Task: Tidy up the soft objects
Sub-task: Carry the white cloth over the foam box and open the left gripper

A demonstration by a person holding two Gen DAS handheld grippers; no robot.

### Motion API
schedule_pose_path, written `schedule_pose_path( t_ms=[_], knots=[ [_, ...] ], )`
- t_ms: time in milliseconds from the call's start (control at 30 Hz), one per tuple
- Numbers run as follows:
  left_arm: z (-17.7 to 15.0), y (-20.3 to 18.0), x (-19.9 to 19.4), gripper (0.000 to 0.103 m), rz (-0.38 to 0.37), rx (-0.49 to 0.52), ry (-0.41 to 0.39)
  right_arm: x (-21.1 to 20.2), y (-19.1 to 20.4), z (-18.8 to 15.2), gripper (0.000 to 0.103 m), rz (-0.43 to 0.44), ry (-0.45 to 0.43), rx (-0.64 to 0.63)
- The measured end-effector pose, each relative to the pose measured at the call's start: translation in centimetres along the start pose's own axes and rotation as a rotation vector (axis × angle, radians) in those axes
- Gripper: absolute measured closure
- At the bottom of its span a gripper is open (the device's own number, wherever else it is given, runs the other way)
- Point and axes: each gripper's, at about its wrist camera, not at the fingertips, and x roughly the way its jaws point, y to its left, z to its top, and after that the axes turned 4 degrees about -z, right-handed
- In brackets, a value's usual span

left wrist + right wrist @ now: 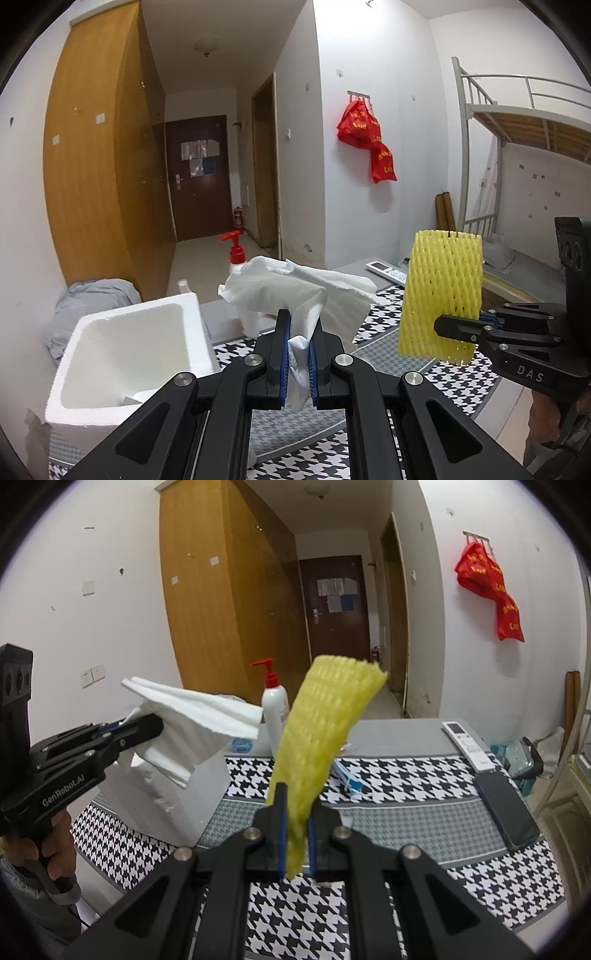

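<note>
Two black handheld grippers are raised above a table covered in a black-and-white houndstooth cloth [399, 790]. The left gripper [300, 354] is clenched on a crumpled white tissue [295, 291], which billows up and forward from between its blue pads. Just left of and below this gripper sits an open white foam box [125, 350] on the cloth. The right gripper [295, 842] is clenched on the lower end of a yellow foam net [325, 731], which stands up and leans right from its jaws. Beyond the net, a white pump bottle [275, 712] with a red top stands on the table. To the right of this gripper lie a white remote [467, 744] and a dark phone [506, 812]. A hand [55, 849] grips the left gripper's handle.
</note>
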Motion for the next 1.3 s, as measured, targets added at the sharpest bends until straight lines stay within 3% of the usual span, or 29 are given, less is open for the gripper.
schedule_pose_path(
  t_ms=[1300],
  knots=[
    [-0.4,8.5,-3.6,0.094,0.203,-0.136,-0.046,4.6,8.2,3.5,0.091,0.173,0.0,-0.14]
  ],
)
